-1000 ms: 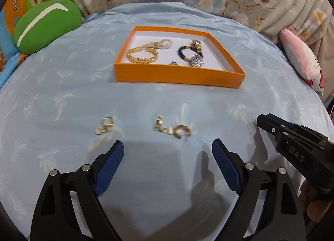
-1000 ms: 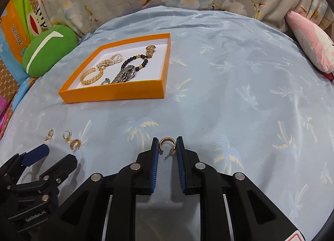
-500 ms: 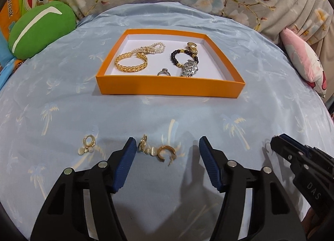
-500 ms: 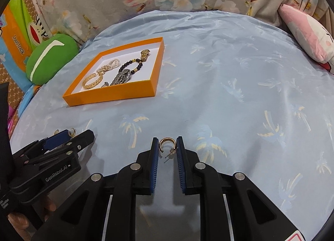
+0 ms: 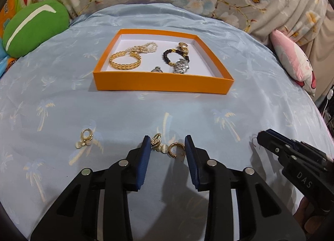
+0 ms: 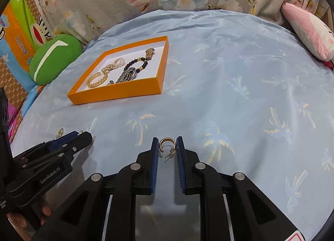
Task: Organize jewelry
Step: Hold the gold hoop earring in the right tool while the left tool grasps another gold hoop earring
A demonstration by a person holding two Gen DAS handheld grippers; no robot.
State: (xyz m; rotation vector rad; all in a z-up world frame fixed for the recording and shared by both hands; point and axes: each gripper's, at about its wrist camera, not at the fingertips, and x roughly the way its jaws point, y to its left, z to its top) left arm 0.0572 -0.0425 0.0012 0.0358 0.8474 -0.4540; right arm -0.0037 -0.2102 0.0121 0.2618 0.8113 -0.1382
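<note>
Even indoor light is falling from above, and both views are showing sharp. The left gripper point(image 5: 167, 147) is casting soft shadows toward the bedspread's point(image 5: 146, 111) near edge. Fisheye bending is curving its edges; dark vignetting is filling the corners.

Small silver piece point(image 5: 157, 69) in orange tray point(image 5: 162, 83): lower part hidden behind near wall, kind unclear. Left of left gripper point(image 6: 83, 136): tiny gold bit point(image 6: 60, 131) half hidden behind jaw, type unreadable. Pad contact on two earrings point(image 5: 167, 147) between left jaws: too fine to judge. Hand point(image 5: 306, 213) under right gripper point(image 5: 263, 136) cut by frame edge.
</note>
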